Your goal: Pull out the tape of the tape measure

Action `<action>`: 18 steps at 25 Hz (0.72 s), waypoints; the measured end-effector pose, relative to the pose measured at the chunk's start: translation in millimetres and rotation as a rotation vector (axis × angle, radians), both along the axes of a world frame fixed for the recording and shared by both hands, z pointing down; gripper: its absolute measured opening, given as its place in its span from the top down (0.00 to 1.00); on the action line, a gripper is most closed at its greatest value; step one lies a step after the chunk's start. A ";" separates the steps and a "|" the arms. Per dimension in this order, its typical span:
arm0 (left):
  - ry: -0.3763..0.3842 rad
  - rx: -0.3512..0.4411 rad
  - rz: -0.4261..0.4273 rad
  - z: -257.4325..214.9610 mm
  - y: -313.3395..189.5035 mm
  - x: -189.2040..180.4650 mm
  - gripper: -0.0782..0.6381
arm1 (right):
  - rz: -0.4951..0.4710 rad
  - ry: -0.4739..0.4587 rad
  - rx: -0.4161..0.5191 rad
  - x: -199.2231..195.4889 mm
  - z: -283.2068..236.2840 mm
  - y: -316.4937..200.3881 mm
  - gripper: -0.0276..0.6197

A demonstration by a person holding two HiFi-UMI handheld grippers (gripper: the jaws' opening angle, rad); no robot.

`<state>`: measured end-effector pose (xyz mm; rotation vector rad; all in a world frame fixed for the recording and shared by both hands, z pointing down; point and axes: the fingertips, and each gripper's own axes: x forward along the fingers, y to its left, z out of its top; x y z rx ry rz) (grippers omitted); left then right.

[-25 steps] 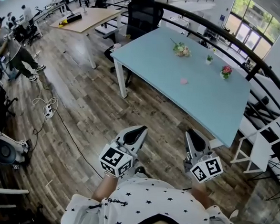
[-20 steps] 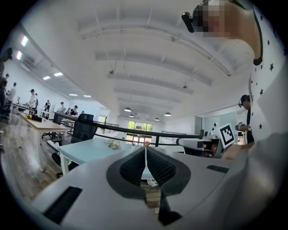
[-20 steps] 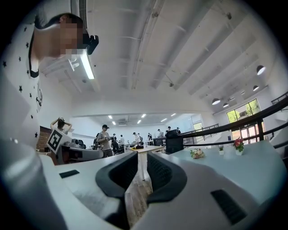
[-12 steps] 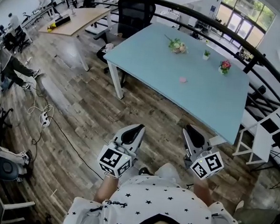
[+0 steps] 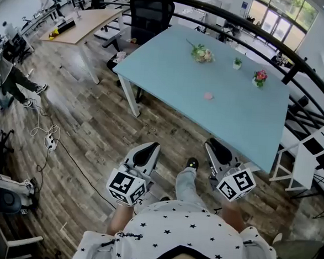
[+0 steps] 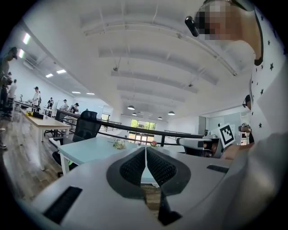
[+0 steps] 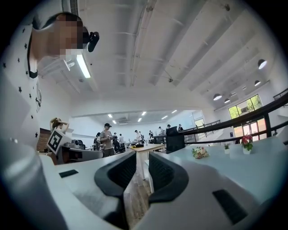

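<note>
A small pink round object (image 5: 208, 95), possibly the tape measure, lies alone near the middle of the light blue table (image 5: 171, 71). Both grippers are held low in front of the person's body, over the wooden floor and well short of the table. My left gripper (image 5: 149, 148) points toward the table with its jaws shut and nothing between them (image 6: 146, 150). My right gripper (image 5: 216, 145) is held beside it; its jaws are opening, with a narrow empty gap between the pads (image 7: 142, 157). The pink object does not show in either gripper view.
Three small flower pots (image 5: 201, 53), (image 5: 237, 64), (image 5: 259, 77) stand along the table's far side. A black office chair (image 5: 151, 12) is behind the table, a black railing (image 5: 299, 64) curves to the right, and a white chair (image 5: 306, 164) stands at the table's right end. Cables (image 5: 48, 137) lie on the floor.
The table has come nearer in the head view. A leg with a black shoe has stepped forward between the two grippers. Both grippers keep their place in front of the body.
</note>
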<state>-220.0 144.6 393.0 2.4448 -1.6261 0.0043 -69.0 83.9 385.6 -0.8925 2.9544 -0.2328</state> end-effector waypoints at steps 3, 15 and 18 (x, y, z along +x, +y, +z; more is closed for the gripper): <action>0.010 0.003 -0.019 0.4 -21.4 -3.8 0.84 | -0.020 0.000 0.005 -4.3 1.4 -23.2 0.82; 0.033 -0.039 0.025 26.1 -131.7 20.7 0.84 | 0.018 0.054 -0.042 22.9 29.2 -126.0 0.80; 0.023 -0.052 0.037 31.9 -157.9 27.3 0.84 | 0.018 0.065 -0.055 28.7 38.8 -150.6 0.78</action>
